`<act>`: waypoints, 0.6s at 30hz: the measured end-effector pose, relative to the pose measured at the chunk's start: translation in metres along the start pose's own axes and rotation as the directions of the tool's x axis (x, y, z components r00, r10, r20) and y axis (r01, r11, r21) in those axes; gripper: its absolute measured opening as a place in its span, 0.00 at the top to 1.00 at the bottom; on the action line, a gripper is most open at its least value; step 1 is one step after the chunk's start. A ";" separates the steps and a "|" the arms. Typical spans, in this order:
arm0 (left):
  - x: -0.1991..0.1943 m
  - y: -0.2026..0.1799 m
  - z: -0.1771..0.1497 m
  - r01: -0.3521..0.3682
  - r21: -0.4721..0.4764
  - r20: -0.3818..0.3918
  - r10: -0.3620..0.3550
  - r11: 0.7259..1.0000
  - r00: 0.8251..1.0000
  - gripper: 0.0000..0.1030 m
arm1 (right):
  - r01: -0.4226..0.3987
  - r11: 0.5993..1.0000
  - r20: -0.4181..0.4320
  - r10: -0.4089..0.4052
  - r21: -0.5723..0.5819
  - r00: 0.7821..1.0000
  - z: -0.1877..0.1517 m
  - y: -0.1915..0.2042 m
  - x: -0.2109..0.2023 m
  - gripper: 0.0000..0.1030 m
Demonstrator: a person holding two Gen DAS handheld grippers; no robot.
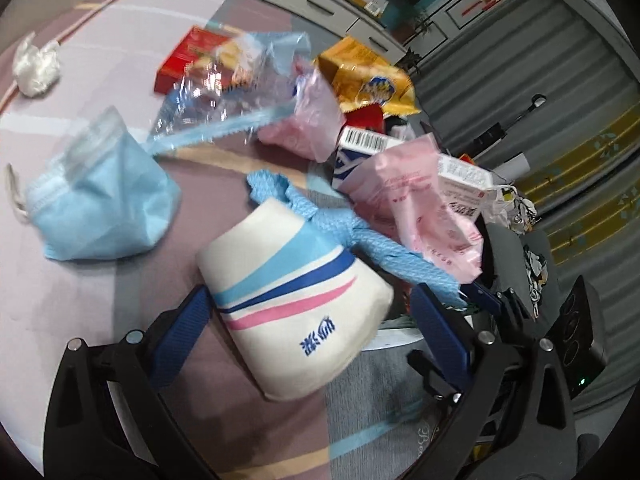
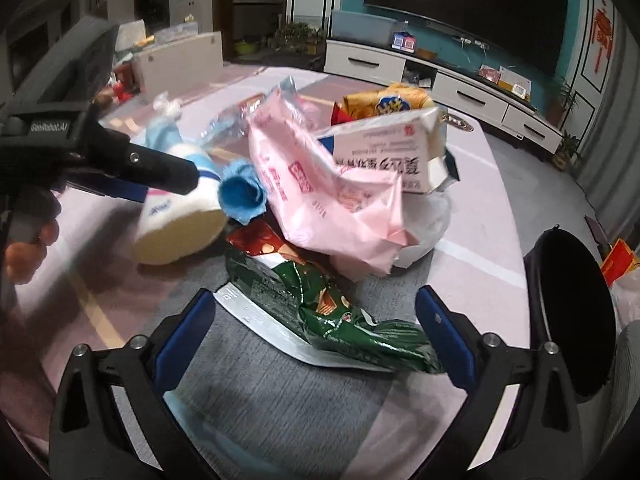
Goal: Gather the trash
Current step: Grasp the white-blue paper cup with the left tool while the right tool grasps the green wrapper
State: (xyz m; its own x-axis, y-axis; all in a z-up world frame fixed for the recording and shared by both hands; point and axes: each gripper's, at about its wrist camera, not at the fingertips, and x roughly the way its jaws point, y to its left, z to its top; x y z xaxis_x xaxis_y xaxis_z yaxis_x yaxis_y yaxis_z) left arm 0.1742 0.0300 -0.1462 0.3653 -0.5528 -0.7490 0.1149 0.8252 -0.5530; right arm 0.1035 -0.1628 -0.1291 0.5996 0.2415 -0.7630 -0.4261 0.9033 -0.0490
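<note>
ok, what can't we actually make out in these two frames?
- Left wrist view: print on the crumpled pink plastic bag is motion-blurred, unreadable.
- Left wrist view: the barcoded white carton is half covered by that bag.
- Right wrist view: inside of the black bin is dark; contents cannot be told.
- Right wrist view: the red wrapper is mostly buried under the crumpled green foil snack packet and the pink bag.

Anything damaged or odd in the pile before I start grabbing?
Only litter: the white medicine box rests tilted on the pink plastic bag, one end flap torn open. The green snack wrapper lies crumpled between the open right hand-held gripper fingers.
</note>
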 end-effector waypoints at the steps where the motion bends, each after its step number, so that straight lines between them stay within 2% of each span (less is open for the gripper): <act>1: 0.001 0.000 0.000 -0.006 0.001 0.009 0.006 1.000 1.000 0.06 | 0.002 1.000 -0.013 -0.002 -0.003 1.000 0.000 0.001 0.004 0.12; 5: 0.008 -0.009 -0.002 -0.082 0.040 0.027 0.081 0.996 0.996 0.11 | 0.012 1.000 -0.041 -0.013 -0.020 0.999 -0.001 0.005 0.013 0.25; 7: 0.012 -0.012 -0.002 -0.100 0.054 0.032 0.099 0.993 0.995 0.19 | 0.004 1.000 -0.047 -0.005 -0.018 0.999 -0.004 0.005 0.015 0.39; 10: 0.012 -0.013 -0.002 -0.106 0.045 0.036 0.104 0.993 0.994 0.26 | 0.018 1.000 -0.051 -0.019 -0.024 0.999 -0.007 0.004 0.015 0.51; 11: 0.011 -0.012 -0.002 -0.107 0.039 0.041 0.106 0.993 0.994 0.28 | 0.006 1.000 -0.053 -0.007 -0.020 0.999 -0.008 0.004 0.013 0.53; 12: 0.006 -0.010 -0.005 -0.108 0.034 0.044 0.106 0.994 0.993 0.33 | 0.002 1.000 -0.056 -0.003 -0.018 0.998 -0.009 0.003 0.012 0.56; 13: 0.002 -0.008 -0.007 -0.105 0.027 0.051 0.104 0.994 0.993 0.44 | -0.004 1.000 -0.057 0.003 -0.014 0.998 -0.011 0.002 0.010 0.58; 15: -0.006 -0.005 -0.010 -0.092 0.025 0.068 0.090 0.995 0.994 0.54 | -0.020 1.000 -0.059 0.019 -0.007 0.998 -0.014 0.003 0.007 0.61; 18: -0.017 -0.001 -0.017 -0.071 0.024 0.083 0.069 0.997 0.994 0.57 | -0.052 0.998 -0.061 0.050 -0.023 0.997 -0.019 0.009 0.001 0.63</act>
State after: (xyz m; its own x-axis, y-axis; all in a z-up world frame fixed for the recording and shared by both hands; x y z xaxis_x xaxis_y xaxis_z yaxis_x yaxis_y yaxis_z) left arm 0.1520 0.0362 -0.1393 0.4479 -0.4830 -0.7524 0.1108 0.8650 -0.4893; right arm 0.0876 -0.1608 -0.1428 0.5351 0.2646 -0.8022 -0.4718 0.8814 -0.0240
